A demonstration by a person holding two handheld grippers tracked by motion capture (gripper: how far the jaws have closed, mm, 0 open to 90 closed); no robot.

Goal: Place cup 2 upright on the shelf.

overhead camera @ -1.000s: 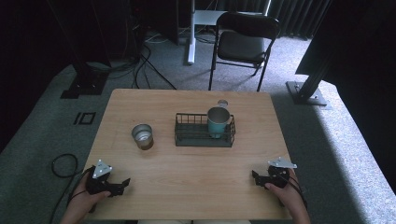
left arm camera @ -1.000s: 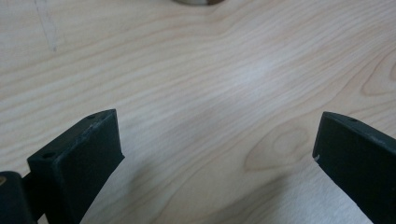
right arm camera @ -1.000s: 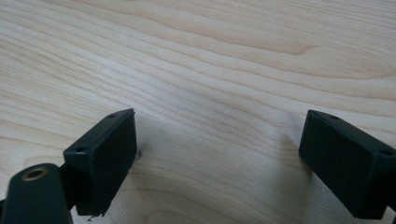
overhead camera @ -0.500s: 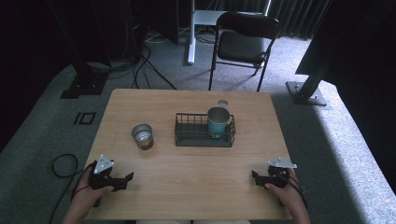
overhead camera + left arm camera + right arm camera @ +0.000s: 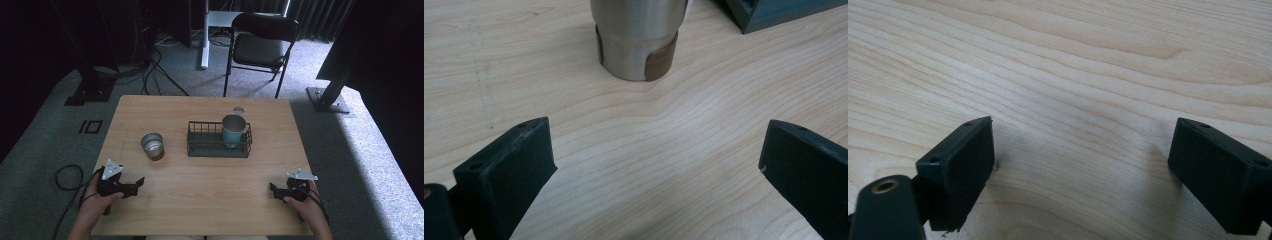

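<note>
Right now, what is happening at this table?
A person sits at a wooden table with a two-jaw gripper in each hand. The left gripper is open and points toward a steel tumbler that stands upright just ahead of it, not yet touched. The right gripper is also open, low over bare wood near the table's front edge. A teal mug stands in a black wire basket at the middle of the table.

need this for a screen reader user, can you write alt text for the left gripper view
The left gripper hovers open over a light wooden table, its two black jaws spread wide at the bottom corners and holding nothing. Ahead of it stands the lower part of a steel tumbler with a brown band at its base, and the corner of a dark wire basket sits at the upper right.
</note>
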